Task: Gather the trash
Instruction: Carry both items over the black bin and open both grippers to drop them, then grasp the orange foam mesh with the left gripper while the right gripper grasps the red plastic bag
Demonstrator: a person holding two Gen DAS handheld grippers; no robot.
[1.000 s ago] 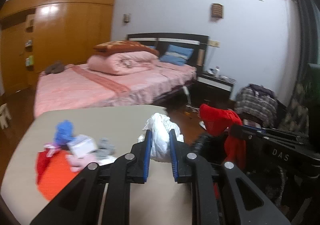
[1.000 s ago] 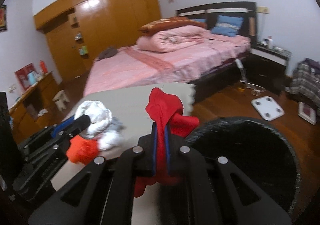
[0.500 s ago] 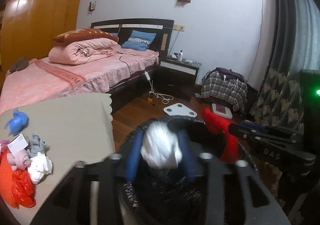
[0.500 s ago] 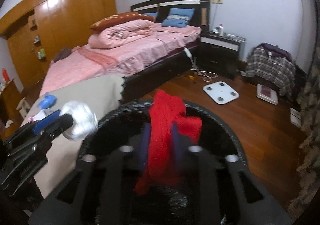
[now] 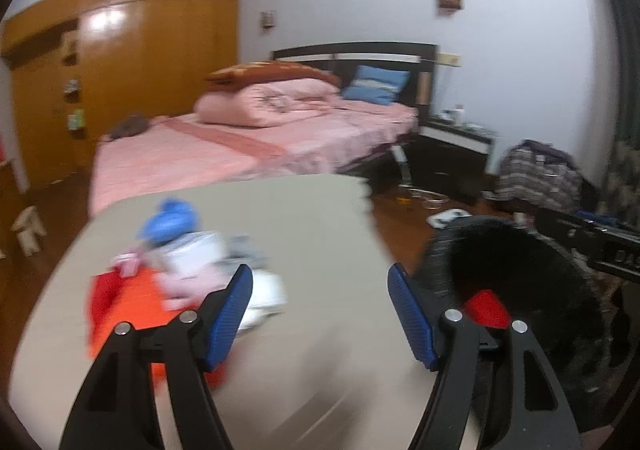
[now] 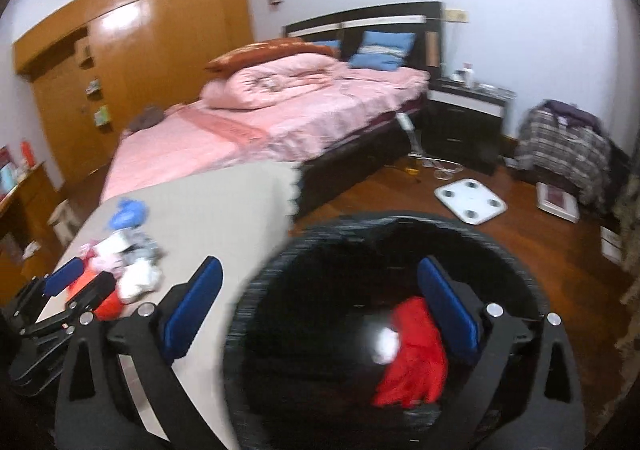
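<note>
Our left hand-held gripper [image 5: 320, 310] has just been opening and stands released, nothing between its jaws, over the table [image 5: 312, 218]; left of it lies the trash pile [image 5: 168, 270]. Our right hand-held gripper [image 6: 320, 306], also just opening, gapes empty above the black bin [image 6: 304, 330], where we see red trash [image 6: 416, 354] and a white wad [image 6: 386, 342] inside.
</note>
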